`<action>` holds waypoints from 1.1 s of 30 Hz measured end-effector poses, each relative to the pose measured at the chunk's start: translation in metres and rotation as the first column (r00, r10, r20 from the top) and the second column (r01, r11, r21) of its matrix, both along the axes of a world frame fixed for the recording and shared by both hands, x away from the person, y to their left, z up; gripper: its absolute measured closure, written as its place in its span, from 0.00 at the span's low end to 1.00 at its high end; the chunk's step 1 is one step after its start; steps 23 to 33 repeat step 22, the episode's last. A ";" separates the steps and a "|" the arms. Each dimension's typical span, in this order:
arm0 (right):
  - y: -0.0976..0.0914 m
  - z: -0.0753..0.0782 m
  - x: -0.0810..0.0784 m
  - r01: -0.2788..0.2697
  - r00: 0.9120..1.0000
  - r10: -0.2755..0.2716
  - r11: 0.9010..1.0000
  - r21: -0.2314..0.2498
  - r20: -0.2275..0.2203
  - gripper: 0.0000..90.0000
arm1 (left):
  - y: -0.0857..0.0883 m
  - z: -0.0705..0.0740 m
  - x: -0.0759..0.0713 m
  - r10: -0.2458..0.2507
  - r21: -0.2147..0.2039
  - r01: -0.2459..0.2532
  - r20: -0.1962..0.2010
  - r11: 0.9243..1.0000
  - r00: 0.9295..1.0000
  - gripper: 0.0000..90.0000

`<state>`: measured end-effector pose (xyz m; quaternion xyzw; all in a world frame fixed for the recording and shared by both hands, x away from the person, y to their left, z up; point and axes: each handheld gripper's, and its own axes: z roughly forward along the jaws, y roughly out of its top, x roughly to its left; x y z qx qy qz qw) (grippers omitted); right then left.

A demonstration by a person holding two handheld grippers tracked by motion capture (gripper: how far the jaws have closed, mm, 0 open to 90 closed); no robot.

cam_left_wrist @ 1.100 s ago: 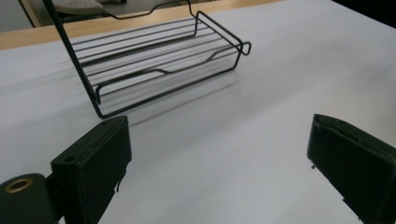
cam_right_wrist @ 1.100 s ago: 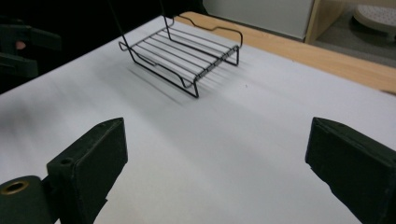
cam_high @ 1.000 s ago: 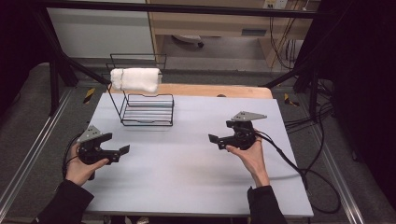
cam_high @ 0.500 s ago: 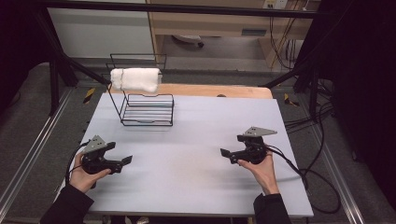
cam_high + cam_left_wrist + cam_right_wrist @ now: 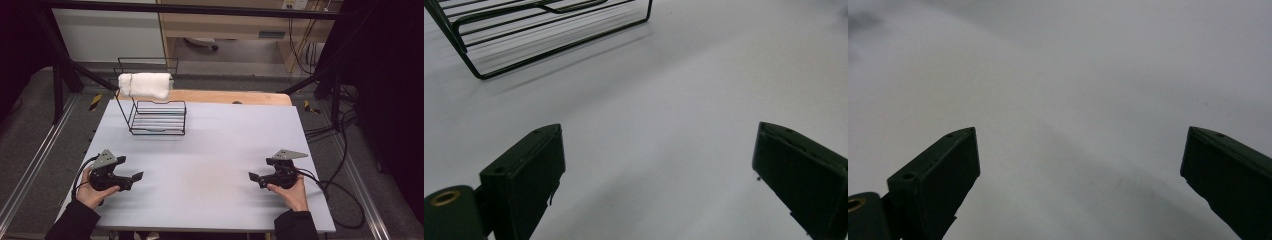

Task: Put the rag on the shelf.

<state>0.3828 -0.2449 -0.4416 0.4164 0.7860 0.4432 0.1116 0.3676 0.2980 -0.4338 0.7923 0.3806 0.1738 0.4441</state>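
White rolled towel (image 5: 145, 85): draped on top rail of black wire rack (image 5: 157, 117), far-left of table (image 5: 225, 145), hung clear for access. Left gripper (image 5: 134, 176), right gripper (image 5: 253, 177): jaws apart, empty, resting near table's front edge.

A black wire rack (image 5: 157, 117) is set at the far left of the pale grey bench (image 5: 215, 150), and a rolled white towel (image 5: 145, 85) is laid on its top rail. The left hand-held gripper (image 5: 134, 176) is held near the front left edge, the right hand-held gripper (image 5: 253, 177) near the front right, well apart, with bare bench between them.
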 end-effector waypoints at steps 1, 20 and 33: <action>-0.002 -0.002 -0.001 0.002 1.000 -0.002 1.000 -0.001 0.004 0.03 | 0.000 -0.001 0.000 -0.002 0.000 0.002 -0.003 1.000 1.000 0.07; -0.014 -0.005 -0.011 0.005 1.000 -0.005 1.000 0.004 -0.007 0.03 | 0.001 -0.006 -0.002 -0.011 0.004 0.012 -0.013 1.000 1.000 0.07; -0.014 -0.005 -0.011 0.008 1.000 -0.008 1.000 0.006 -0.005 0.03 | 0.000 -0.006 -0.002 -0.012 0.004 0.012 -0.015 1.000 1.000 0.07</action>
